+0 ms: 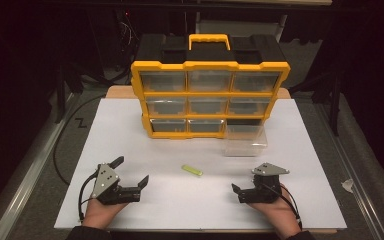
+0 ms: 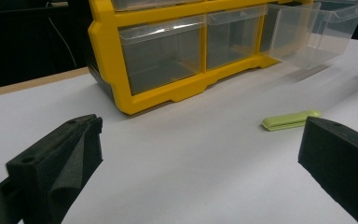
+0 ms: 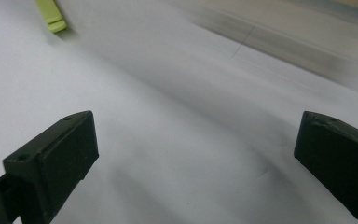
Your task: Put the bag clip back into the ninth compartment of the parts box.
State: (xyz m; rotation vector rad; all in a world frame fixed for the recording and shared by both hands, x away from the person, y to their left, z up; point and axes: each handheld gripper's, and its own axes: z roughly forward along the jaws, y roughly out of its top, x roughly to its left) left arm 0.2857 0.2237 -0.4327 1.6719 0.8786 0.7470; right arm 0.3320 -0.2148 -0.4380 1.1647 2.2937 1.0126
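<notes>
Lying apart, green clip, end cropped

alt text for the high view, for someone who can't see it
Two hand-held grippers, left and right, rest open on a white table either side of a small green clip. Behind stands a yellow drawer cabinet, its bottom-right clear drawer pulled out onto the table.

A small light green clip is seen on a plain white table. The box behind it is framed in bright yellow, with a black top, a yellow handle and clear drawers, and one clear drawer is set in front of it. Both grippers are made black, with grey plates on top.
</notes>
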